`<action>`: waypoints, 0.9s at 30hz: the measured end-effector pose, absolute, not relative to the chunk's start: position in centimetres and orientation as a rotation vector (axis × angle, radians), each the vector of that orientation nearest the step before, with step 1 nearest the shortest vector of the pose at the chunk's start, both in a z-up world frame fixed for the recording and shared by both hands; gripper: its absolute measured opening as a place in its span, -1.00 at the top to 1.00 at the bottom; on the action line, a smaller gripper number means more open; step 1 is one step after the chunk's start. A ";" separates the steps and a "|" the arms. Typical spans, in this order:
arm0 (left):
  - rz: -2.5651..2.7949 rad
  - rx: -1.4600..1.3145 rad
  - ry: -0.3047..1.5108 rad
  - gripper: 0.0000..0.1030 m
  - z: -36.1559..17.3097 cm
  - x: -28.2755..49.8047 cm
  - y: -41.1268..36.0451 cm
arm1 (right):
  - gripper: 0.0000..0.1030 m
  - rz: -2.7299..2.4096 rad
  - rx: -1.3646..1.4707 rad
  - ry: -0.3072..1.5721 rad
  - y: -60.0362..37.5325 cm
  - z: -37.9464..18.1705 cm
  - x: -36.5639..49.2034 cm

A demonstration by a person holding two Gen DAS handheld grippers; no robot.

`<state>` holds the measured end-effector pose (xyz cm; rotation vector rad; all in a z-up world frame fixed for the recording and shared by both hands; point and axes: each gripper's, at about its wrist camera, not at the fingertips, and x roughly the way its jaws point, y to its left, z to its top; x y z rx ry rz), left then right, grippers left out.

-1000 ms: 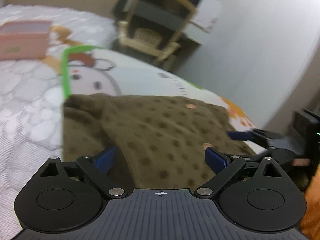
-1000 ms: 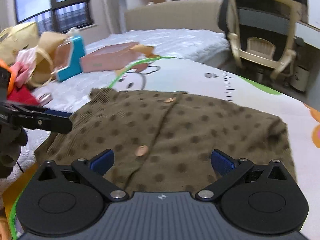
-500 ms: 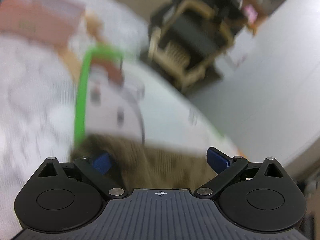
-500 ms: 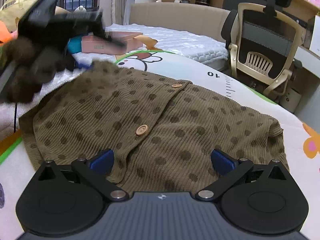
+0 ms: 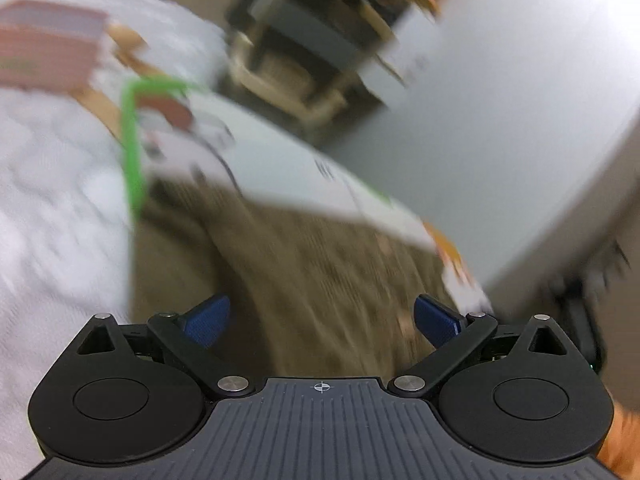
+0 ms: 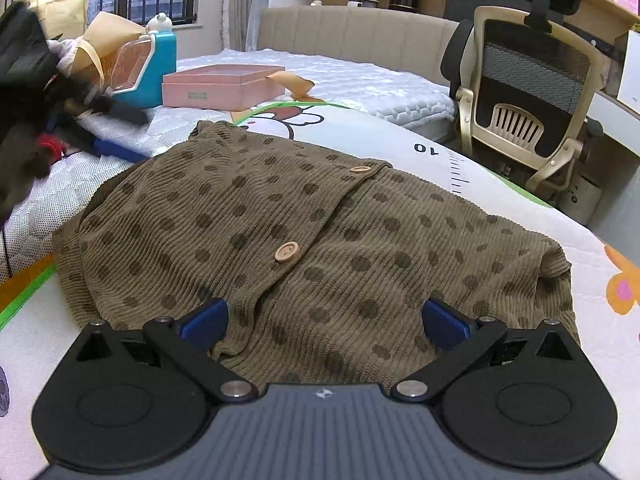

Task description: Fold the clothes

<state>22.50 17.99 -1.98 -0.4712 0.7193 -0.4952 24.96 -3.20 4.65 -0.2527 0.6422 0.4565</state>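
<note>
Olive-brown ribbed knit cardigan (image 6: 304, 236), darker polka dots, lies spread flat on a printed play mat (image 6: 400, 136) over the bed. Button placket runs on a diagonal; two pale wooden buttons show, one mid-garment (image 6: 287, 251), one higher near the neckline (image 6: 361, 169). Left edge looks doubled under; right edge bunches in a small hump near the mat's orange flower print (image 6: 622, 286).

Readable marks: "10" beside a ruler scale printed on the mat (image 6: 426, 148). The pink box (image 6: 224, 86) beyond the garment carries a small green label, too small to read.

Right gripper (image 6: 322, 320): blue fingers spread wide, nothing between them, poised just over the cardigan's near hem. Left gripper (image 5: 320, 320): also spread wide and empty, over the same brown knit (image 5: 304, 280); that view is heavily motion-blurred, so contact cannot be judged. From the right wrist view, the left gripper appears as a dark blurred shape at far left (image 6: 24, 92), off the garment's left edge.

Room: bare white mat lies past the neckline and to the right of the garment. Left side is crowded: teal container (image 6: 154, 68), tan bags (image 6: 60, 12). A beige-framed office chair (image 6: 528, 120) stands beyond the bed's right edge.
</note>
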 end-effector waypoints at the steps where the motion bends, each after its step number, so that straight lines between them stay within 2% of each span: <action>1: -0.489 -0.461 0.729 -0.97 -2.6 22.0 17.7 | -1.00 0.457 -0.251 0.642 -3.2 4.6 25.0; 13: -0.430 -0.389 0.755 -0.98 -3.2 19.9 16.1 | -1.00 0.416 -0.183 0.719 -6.4 5.6 24.2; 17: -0.422 -0.369 0.755 -0.99 -3.2 19.8 15.7 | -1.00 0.363 -0.122 0.624 -8.6 8.2 24.0; 21: -0.420 -0.369 0.751 -0.99 -3.2 19.7 15.7 | -1.00 0.358 0.040 0.656 -10.4 8.9 27.0; 27: -0.417 -0.351 0.746 -1.00 -3.2 19.6 15.4 | -1.00 0.328 0.108 0.698 -10.3 7.8 32.2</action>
